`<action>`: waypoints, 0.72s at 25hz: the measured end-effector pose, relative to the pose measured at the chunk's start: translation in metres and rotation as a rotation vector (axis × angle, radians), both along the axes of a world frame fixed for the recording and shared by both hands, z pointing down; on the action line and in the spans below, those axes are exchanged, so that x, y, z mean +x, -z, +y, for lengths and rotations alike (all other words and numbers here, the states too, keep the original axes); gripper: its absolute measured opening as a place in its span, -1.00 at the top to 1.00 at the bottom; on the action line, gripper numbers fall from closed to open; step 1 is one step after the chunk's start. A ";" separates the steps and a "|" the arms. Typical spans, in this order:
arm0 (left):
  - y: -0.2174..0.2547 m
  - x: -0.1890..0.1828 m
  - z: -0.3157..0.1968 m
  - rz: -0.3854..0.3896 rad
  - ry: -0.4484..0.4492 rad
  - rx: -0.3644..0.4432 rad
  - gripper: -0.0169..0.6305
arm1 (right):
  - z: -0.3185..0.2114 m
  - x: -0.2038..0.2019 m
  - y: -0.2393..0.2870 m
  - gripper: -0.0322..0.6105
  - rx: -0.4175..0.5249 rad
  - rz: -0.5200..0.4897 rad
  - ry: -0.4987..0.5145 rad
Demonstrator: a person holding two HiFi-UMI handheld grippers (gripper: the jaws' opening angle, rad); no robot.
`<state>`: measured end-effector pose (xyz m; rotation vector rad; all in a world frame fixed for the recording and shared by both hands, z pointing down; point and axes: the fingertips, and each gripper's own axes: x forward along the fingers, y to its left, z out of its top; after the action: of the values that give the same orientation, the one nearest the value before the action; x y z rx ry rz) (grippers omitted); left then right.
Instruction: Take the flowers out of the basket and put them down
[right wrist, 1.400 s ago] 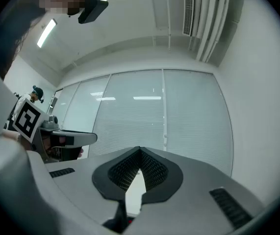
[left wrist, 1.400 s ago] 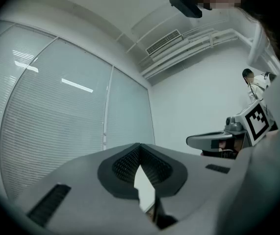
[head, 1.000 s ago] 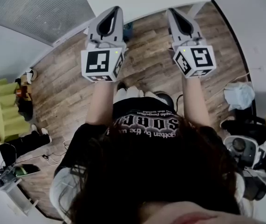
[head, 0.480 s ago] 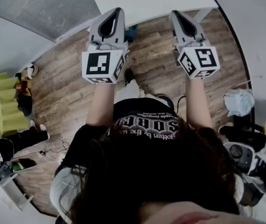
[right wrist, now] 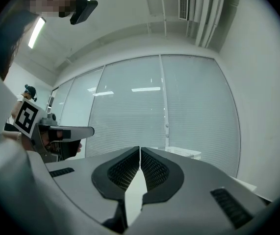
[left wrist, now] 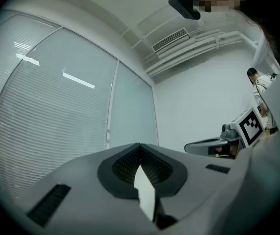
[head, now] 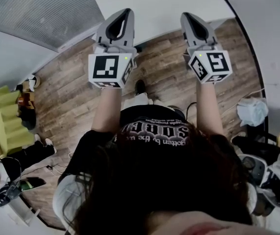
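Observation:
No flowers show in any view. My left gripper and my right gripper are held side by side at chest height, pointing at a white table. Both are shut with nothing between the pads; in the left gripper view my left gripper has its jaws meeting at the tip, and in the right gripper view my right gripper shows only a thin slit. Just past the right gripper's tips a white latticed container, perhaps the basket, peeks out on the table.
Wooden floor lies below me. Green shelving stands at the left, and a pale bag and other gear are at the right. Windows with blinds rise behind the table.
Both grippers have moved forward together toward the white table, which now fills more of the top of the head view. Their jaws stayed shut.

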<state>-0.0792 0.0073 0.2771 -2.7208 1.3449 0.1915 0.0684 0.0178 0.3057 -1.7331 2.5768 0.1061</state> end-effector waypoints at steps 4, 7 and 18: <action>0.000 0.002 -0.034 -0.004 -0.011 -0.002 0.94 | -0.032 0.002 -0.001 0.81 -0.010 0.005 -0.011; -0.001 0.004 -0.058 -0.008 -0.024 -0.005 0.94 | -0.056 0.005 -0.002 0.81 -0.015 0.009 -0.023; 0.004 0.001 -0.125 -0.004 -0.063 -0.016 0.94 | -0.126 -0.004 0.004 0.81 -0.013 0.019 -0.031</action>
<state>-0.0779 -0.1180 0.2732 -2.7773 1.2653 0.1810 0.0648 -0.1081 0.3018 -1.7853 2.5696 0.1076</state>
